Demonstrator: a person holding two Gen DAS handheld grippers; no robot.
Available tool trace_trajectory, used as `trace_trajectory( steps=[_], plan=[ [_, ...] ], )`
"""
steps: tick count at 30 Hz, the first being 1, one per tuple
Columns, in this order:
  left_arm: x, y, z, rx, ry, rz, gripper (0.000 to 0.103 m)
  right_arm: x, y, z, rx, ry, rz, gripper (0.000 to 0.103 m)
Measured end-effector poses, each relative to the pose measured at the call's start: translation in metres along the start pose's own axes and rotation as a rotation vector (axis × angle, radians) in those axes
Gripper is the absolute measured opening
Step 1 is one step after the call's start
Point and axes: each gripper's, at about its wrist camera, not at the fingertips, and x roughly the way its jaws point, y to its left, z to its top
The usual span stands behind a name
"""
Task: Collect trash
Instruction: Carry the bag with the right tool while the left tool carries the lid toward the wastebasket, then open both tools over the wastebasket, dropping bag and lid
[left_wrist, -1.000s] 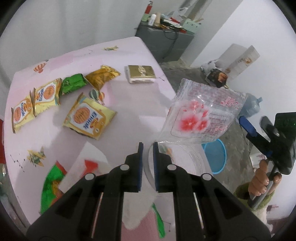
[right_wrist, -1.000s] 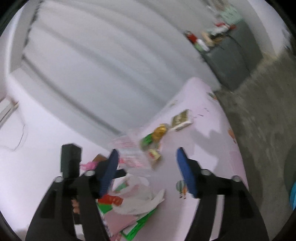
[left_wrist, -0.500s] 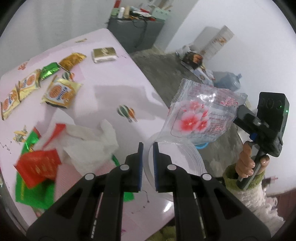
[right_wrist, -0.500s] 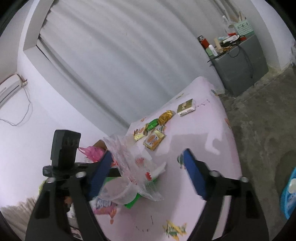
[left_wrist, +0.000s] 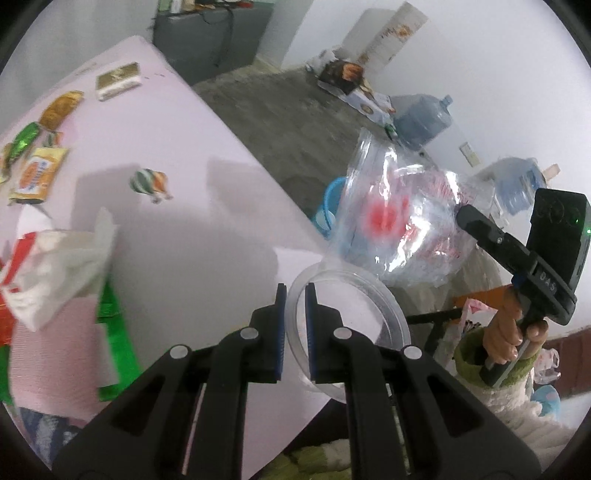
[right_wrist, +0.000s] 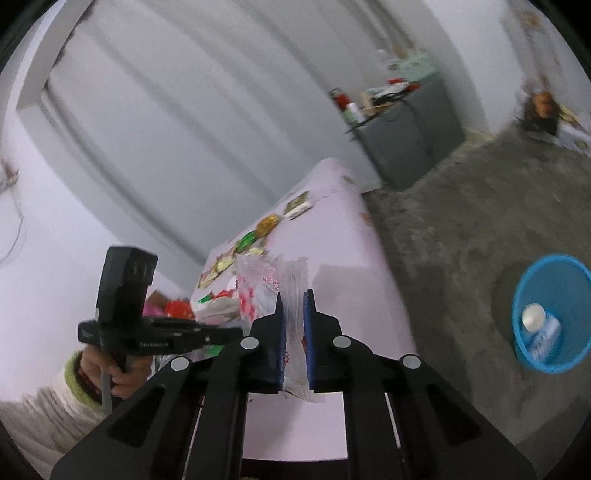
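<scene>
1. Left gripper (left_wrist: 294, 295) sits pinched nearly closed on the rim of a clear round plastic lid (left_wrist: 347, 325); the lid juts out flat past the near corner of the pink counter (left_wrist: 207, 206), so it looks ready to go to the bin rather than be set down.
2. Right gripper (right_wrist: 293, 306) is closing on a clear flower-printed plastic bag (right_wrist: 280, 284). The film already stands between its blue pads, so I take it to be caught, and it trails up and ahead of the fingertips.
3. From the left wrist view that same bag (left_wrist: 399, 218) hangs just beyond and right of the lid, hooked on the tip of the other gripper, which a hand (left_wrist: 506, 332) in a green cuff holds by its handle.
4. My guess is both pieces are held off the counter edge because the blue bin (right_wrist: 550, 314) stands on the floor well to the right of the right gripper, with some rubbish already inside.
5. More trash waits on the counter: a crumpled white tissue (left_wrist: 62, 273) over red and green wrappers to the left of the left gripper, and a line of snack packets (left_wrist: 40, 173) further ahead of it.
6. Those are untouched, so the collecting seems only partly done.
</scene>
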Motion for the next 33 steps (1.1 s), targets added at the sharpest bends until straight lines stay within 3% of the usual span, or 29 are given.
trace_trajectory(
  steps=[11,20,29,33],
  plan=[
    [0.042,-0.028,0.012,0.040,0.042,-0.002,0.008,-0.057,-0.070,-0.032,0.197,-0.143,-0.120,0.006],
    [0.073,-0.067,0.037,0.091,0.026,0.020,0.008,-0.087,-0.112,-0.036,0.270,-0.217,-0.267,0.006],
    [0.146,-0.136,0.073,0.170,0.036,0.073,0.008,-0.107,-0.176,-0.031,0.371,-0.262,-0.500,0.006],
    [0.198,-0.172,0.090,0.206,0.071,0.085,0.008,-0.101,-0.215,-0.031,0.452,-0.239,-0.555,0.006]
  ],
)
